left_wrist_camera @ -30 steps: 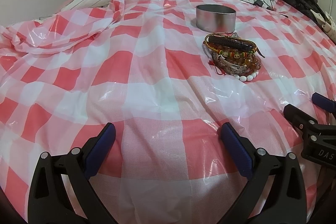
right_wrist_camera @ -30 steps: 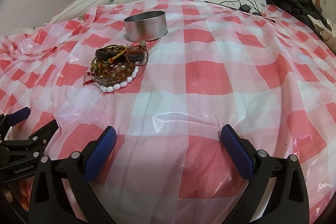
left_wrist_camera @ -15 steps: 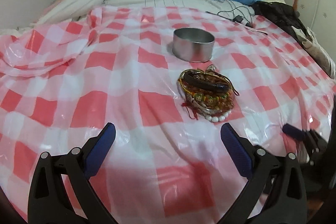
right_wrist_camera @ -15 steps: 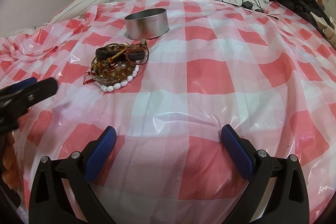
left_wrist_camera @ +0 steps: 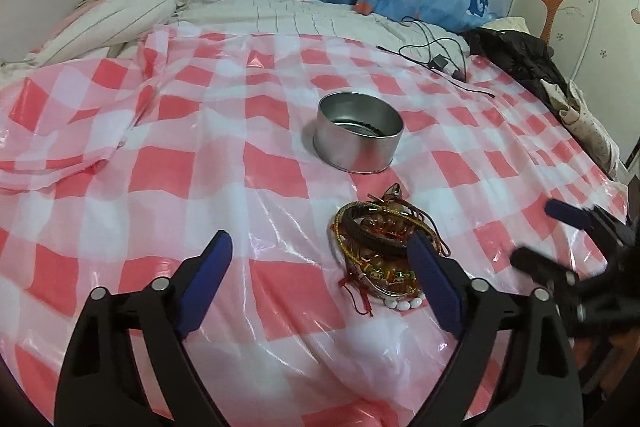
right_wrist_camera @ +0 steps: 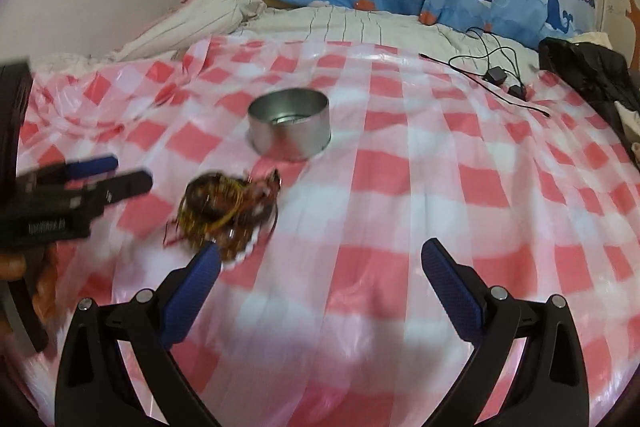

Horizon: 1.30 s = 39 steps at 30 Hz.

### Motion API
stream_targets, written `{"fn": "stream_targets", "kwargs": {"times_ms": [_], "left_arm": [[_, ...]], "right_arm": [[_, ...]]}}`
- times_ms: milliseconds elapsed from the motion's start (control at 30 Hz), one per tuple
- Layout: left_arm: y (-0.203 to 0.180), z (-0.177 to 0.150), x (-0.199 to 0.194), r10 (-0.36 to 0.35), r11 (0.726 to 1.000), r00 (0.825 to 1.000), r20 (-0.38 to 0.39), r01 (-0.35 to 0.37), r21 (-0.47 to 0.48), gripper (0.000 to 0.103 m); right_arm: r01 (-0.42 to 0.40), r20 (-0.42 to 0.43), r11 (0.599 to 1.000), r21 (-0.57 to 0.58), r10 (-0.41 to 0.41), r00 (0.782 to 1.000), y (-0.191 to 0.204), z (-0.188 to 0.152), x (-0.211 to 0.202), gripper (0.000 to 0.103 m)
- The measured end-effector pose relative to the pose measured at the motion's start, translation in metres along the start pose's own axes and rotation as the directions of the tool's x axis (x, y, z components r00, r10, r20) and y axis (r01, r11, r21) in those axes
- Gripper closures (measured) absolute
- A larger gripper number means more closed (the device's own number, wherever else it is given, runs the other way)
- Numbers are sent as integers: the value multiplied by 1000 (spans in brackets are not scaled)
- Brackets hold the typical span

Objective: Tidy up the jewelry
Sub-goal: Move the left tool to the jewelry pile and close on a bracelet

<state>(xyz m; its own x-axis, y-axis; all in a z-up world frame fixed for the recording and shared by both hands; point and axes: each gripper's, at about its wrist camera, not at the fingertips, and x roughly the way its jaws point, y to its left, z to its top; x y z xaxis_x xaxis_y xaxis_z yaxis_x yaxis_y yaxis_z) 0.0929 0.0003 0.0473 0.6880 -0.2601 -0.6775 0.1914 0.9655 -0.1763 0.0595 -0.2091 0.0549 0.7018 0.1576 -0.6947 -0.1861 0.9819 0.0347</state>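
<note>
On the bed's pink checked sheet [left_wrist_camera: 272,171], bracelet pile [left_wrist_camera: 380,247] just beside silver tin [left_wrist_camera: 358,137], left gripper [left_wrist_camera: 320,267] closing on nothing above the sheet, right gripper [right_wrist_camera: 320,269] wide apart, empty.

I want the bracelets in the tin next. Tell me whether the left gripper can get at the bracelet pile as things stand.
Probably yes. The left gripper has nothing between its fingers, its jaws are closing, and the bracelet pile lies uncovered on the checked sheet just ahead of it, towards its right finger. The right gripper stands off to the side, clear of the pile.
</note>
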Motion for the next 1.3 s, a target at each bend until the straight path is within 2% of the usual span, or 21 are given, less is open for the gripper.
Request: {"fn": "stream_targets", "kwargs": {"times_ms": [100,133,300,467,600,633,700,767,833,900,967,1033,1067,1233,1300], "left_arm": [[-11,-3,3,-46,998,999,-2,46,46,22],[-19,-4,3,-54,995,999,6,53,89,22],[-48,-12,5,-51,976,998,19,46,213,22],[-66,-17,18,22,953,1000,10,-24,303,22],[-78,-23,29,70,921,997,-6,-62,385,22],[-78,-23,31,79,918,997,-11,-69,390,25],[-74,-21,34,57,928,998,-30,-42,371,35],[-64,-17,33,27,948,999,-35,-15,318,51],[-55,-14,29,3,962,1000,-27,4,272,62],[-48,-11,26,-24,973,1000,-20,28,230,74],[-42,-8,25,-46,980,999,-28,50,195,90],[-36,-7,24,-69,985,997,-40,75,158,99],[-33,-5,24,-78,986,996,-43,84,141,103],[-23,0,18,-120,990,992,-33,122,75,103],[-21,1,17,-114,991,993,-30,116,68,103]], "right_arm": [[-11,-21,998,64,13,1000,-9,-7,13,7],[-19,-36,996,83,22,999,-12,-8,17,7],[-28,-48,992,120,34,998,-17,-10,21,7],[-40,-67,983,178,52,996,-26,-13,26,7],[-43,-73,979,197,58,996,-29,-14,29,7],[-44,-73,980,196,59,996,-29,-14,29,7],[-44,-74,981,187,59,996,-27,-14,29,7],[-41,-75,983,177,55,996,-25,-14,30,7],[-36,-76,985,166,49,996,-23,-14,30,7],[-31,-75,989,148,43,996,-20,-14,30,7],[-33,-70,992,124,42,997,-15,-14,30,7],[-45,-61,995,89,50,997,-9,-14,29,7],[-54,-56,996,72,58,997,-5,-14,28,7],[-124,-28,992,-1,124,992,15,-10,28,7],[-156,-19,987,-26,156,988,22,-6,31,7]]}}
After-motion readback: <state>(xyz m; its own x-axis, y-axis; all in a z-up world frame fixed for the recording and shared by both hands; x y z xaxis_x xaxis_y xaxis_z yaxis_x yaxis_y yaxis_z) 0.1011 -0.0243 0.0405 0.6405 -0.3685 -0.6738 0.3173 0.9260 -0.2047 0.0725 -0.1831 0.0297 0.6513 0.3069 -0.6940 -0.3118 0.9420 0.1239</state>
